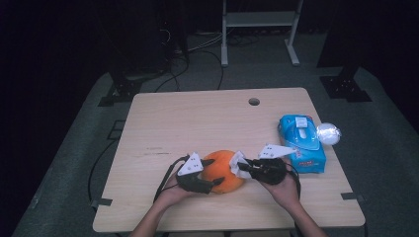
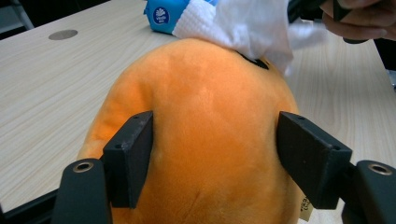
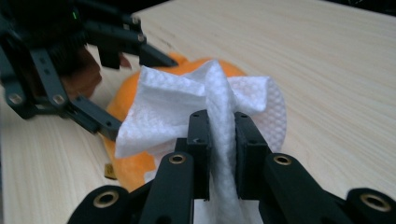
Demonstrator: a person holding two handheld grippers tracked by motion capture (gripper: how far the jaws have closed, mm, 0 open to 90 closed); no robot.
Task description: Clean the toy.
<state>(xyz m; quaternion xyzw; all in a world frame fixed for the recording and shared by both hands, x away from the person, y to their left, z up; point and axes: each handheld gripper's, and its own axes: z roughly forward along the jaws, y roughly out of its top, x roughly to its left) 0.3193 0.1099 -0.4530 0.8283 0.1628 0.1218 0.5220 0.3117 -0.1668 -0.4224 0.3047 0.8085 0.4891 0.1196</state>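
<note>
At the lower middle of the high view, an orange plush toy [image 1: 223, 171] lies on the pale wooden worktop [image 1: 197, 123] while a person cleans it with a white wipe [image 1: 238, 164]. The left tongs [image 1: 211, 171] straddle the toy from the left of the frame, their black pads [image 2: 128, 156] set against its flanks in the left gripper view, bracing it. The right tongs [image 3: 218, 154] are pressed together on a gathered fold of the wipe, whose loose end drapes over the toy's top. To do the wiping well, the bracing hold should stay firm but not crush the plush, and the wipe should be dragged in short strokes across the fur so the toy does not roll. A blue pack of wipes [image 1: 301, 142] sits at the right of the worktop.
</note>
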